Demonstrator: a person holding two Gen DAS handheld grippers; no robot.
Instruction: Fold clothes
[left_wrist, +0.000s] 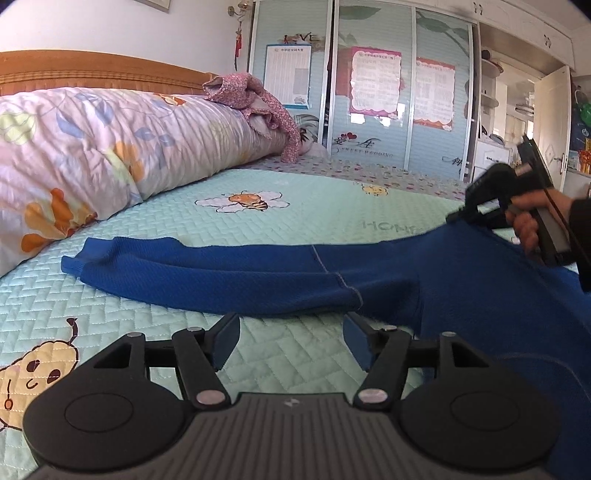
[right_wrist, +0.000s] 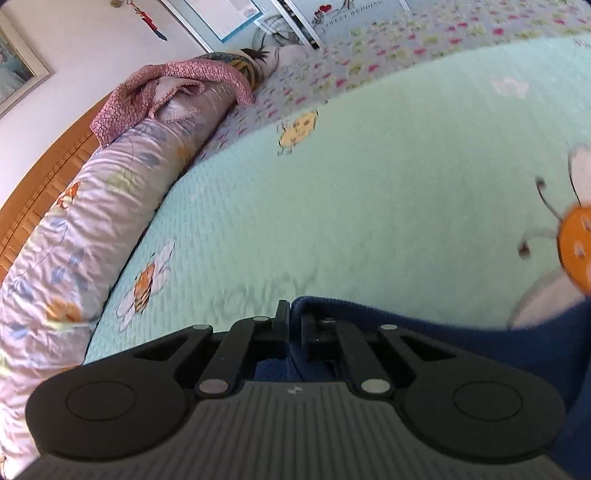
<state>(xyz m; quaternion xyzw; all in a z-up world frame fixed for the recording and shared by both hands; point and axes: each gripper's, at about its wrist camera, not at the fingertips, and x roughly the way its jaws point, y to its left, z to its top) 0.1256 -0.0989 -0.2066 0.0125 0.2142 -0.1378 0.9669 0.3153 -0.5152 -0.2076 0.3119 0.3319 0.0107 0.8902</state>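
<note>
A blue knit sweater (left_wrist: 461, 280) lies on the mint quilted bed cover (left_wrist: 295, 218), one long sleeve (left_wrist: 207, 273) stretched out to the left. My left gripper (left_wrist: 290, 332) stands open just in front of the sleeve's near edge, with only bed cover between its fingers. At the right a hand (left_wrist: 524, 225) holds my right gripper (left_wrist: 458, 218) at the sweater's far edge. In the right wrist view the right gripper (right_wrist: 293, 314) is shut on a fold of the blue sweater (right_wrist: 424, 332), whose edge rises between the pads.
A rolled floral quilt (left_wrist: 92, 147) lies along the wooden headboard (left_wrist: 92, 70), with a pink patterned garment (left_wrist: 258, 99) draped over its end. Wardrobe sliding doors (left_wrist: 369, 92) stand behind the bed. Bare bed cover spreads beyond the sweater (right_wrist: 369, 184).
</note>
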